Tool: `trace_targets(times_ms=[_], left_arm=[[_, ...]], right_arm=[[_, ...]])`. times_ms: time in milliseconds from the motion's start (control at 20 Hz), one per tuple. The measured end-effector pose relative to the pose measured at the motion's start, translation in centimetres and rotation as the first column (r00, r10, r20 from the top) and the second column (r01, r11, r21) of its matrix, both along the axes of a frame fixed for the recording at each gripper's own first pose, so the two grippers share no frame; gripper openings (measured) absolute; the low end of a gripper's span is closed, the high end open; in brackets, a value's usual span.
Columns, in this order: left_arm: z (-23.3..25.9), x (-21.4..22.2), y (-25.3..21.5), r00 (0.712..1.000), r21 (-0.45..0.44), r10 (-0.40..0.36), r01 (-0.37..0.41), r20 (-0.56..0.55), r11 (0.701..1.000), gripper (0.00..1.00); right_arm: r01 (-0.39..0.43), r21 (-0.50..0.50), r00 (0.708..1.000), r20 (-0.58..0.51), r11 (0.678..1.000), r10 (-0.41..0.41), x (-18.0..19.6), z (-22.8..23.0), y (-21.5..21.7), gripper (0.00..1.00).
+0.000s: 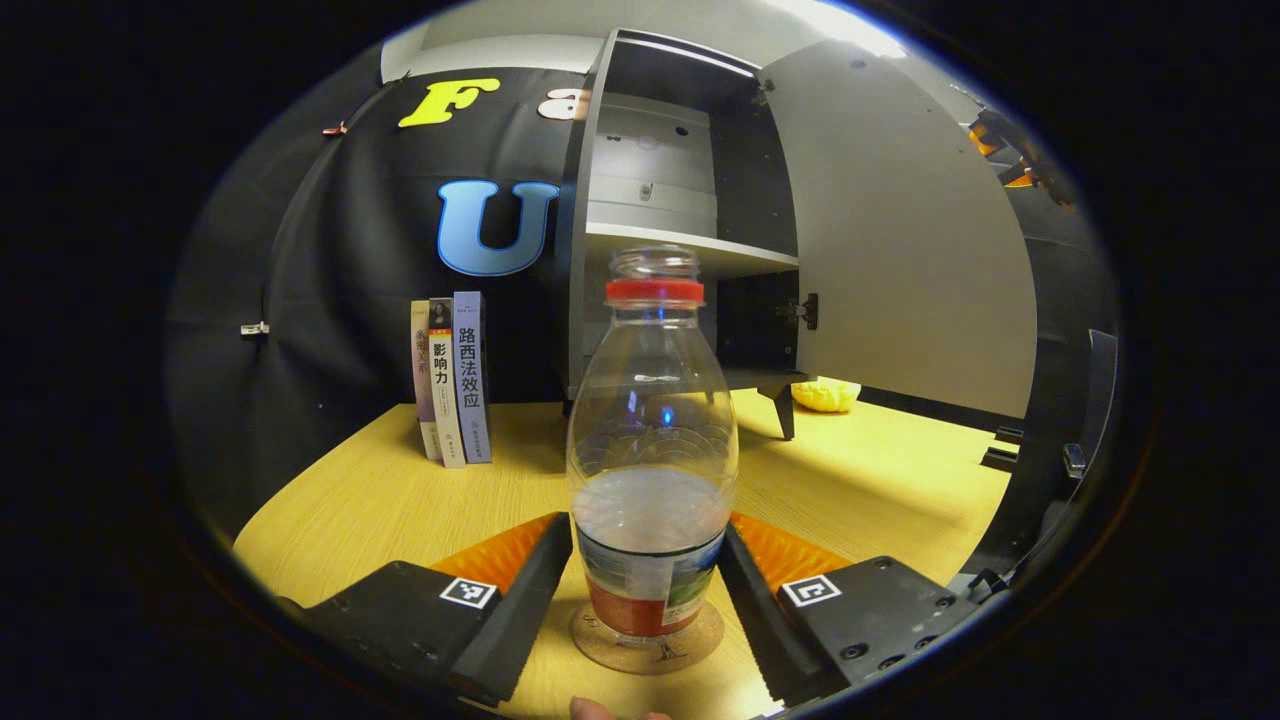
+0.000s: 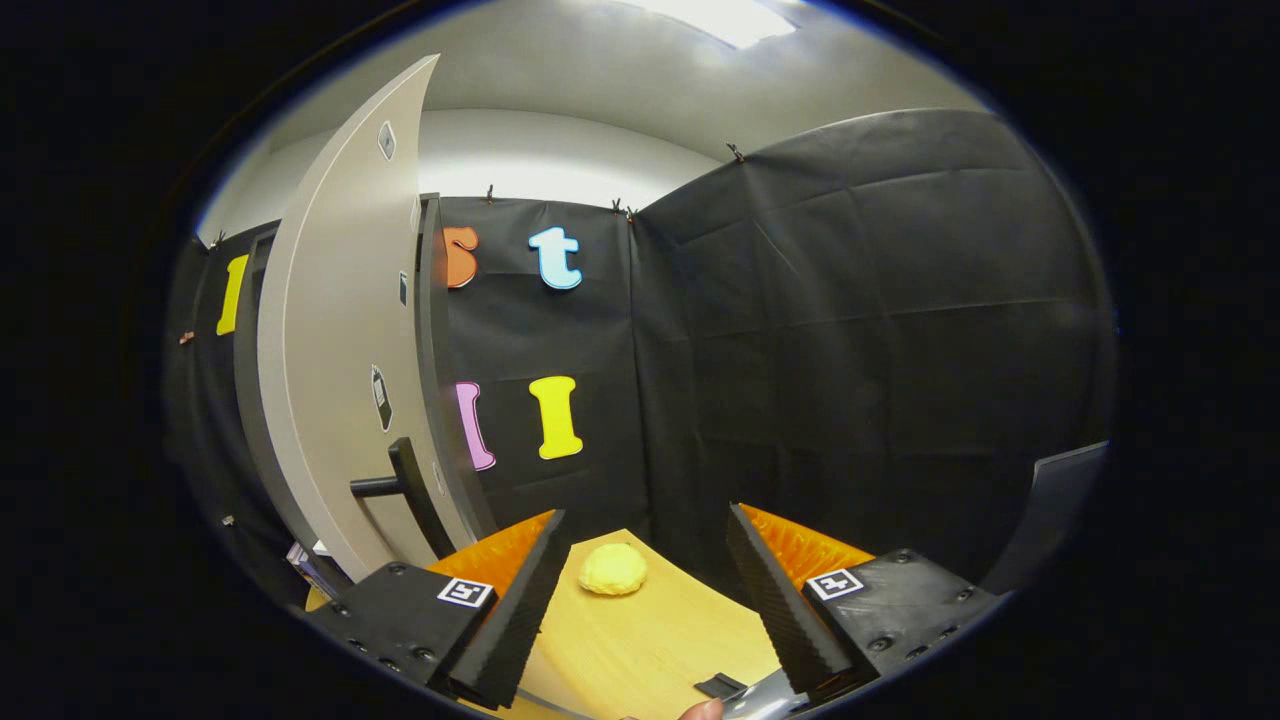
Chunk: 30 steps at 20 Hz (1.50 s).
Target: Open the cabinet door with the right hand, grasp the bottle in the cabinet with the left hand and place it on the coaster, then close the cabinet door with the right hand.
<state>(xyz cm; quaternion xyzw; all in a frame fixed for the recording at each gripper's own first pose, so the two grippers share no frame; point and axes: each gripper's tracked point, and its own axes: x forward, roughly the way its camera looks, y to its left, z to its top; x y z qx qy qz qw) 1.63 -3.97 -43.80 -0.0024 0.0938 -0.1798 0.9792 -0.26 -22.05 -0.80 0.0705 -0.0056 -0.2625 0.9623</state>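
Nearest the lens in the left gripper view: left gripper (image 1: 648,590), fingers flanking the lower body of the clear plastic bottle with red neck ring, no cap and red-green label (image 1: 652,450); contact on both sides looks likely but cannot be confirmed, so pinching or just released cannot be told. Bottle upright, base seated on the round cork coaster (image 1: 650,645) on the yellow wood-grain table (image 1: 380,500). Partly filled, so judged light; thin walls, likely to dent under squeeze; open mouth, spill risk if tilted. Best hold judged low on the labelled waist.

Further right, grey cabinet (image 1: 690,220) with pale door (image 1: 900,250) standing open.

Right gripper (image 2: 640,590): jaws spread, empty, near the door's dark bar handle (image 2: 400,480).
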Motion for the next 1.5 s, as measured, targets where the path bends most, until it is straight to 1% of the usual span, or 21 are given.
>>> trace_targets(times_ms=[150, 250, 450, 600, 850, 950, 1050, 1200, 1350, 1500], left_arm=[[0.6, -0.2, -0.2, 1.000, -0.001, 0.001, -0.001, 0.000, 1.000, 0.92], [1.5, -0.3, -0.4, 1.000, -0.005, 0.005, -0.005, 0.002, 1.000, 0.93], [4.9, 0.0, -0.8, 0.999, 0.005, 0.010, -0.010, 0.033, 1.000, 0.93], [8.2, 0.1, -0.8, 0.998, -0.011, 0.022, -0.021, 0.062, 1.000, 0.93], [14.4, 0.2, -0.1, 0.994, -0.034, 0.085, -0.082, 0.065, 0.996, 0.93], [17.2, 0.3, -0.2, 0.994, -0.056, 0.099, -0.096, 0.040, 0.994, 0.94], [20.8, 0.5, 0.3, 0.989, -0.089, 0.146, -0.142, 0.037, 0.986, 0.94], [26.5, 1.1, 1.1, 0.971, -0.100, 0.224, -0.216, 0.082, 0.971, 0.94], [32.1, 1.3, 1.5, 0.955, -0.113, 0.265, -0.251, 0.136, 0.961, 0.94], [36.2, 1.0, 2.1, 0.934, -0.141, 0.322, -0.302, 0.152, 0.943, 0.95]], right_arm=[[-0.004, 0.008, 1.000, 0.003, 1.000, 0.004, 0.0, -0.1, -0.2, 0.98], [0.000, 0.002, 1.000, 0.001, 1.000, 0.000, -0.2, -0.1, -0.6, 0.98], [-0.018, -0.026, 1.000, -0.013, 0.999, 0.018, -0.3, -0.3, -0.6, 0.98], [-0.037, -0.078, 0.999, -0.029, 0.996, 0.035, -0.2, -0.4, -0.6, 0.98], [-0.076, -0.160, 0.996, -0.046, 0.984, 0.070, 0.1, -0.3, -0.7, 0.98], [-0.096, -0.155, 0.995, -0.052, 0.983, 0.089, 0.3, -0.6, -1.0, 0.98], [-0.116, -0.151, 0.993, -0.054, 0.982, 0.110, 0.5, -0.8, -1.1, 0.97], [-0.145, -0.146, 0.989, -0.036, 0.979, 0.142, 1.1, -0.5, -1.1, 0.98], [-0.180, -0.113, 0.984, -0.021, 0.977, 0.179, 1.7, -0.5, -0.8, 0.97], [-0.214, -0.096, 0.977, -0.010, 0.972, 0.215, 2.0, -0.5, -0.2, 0.97]])
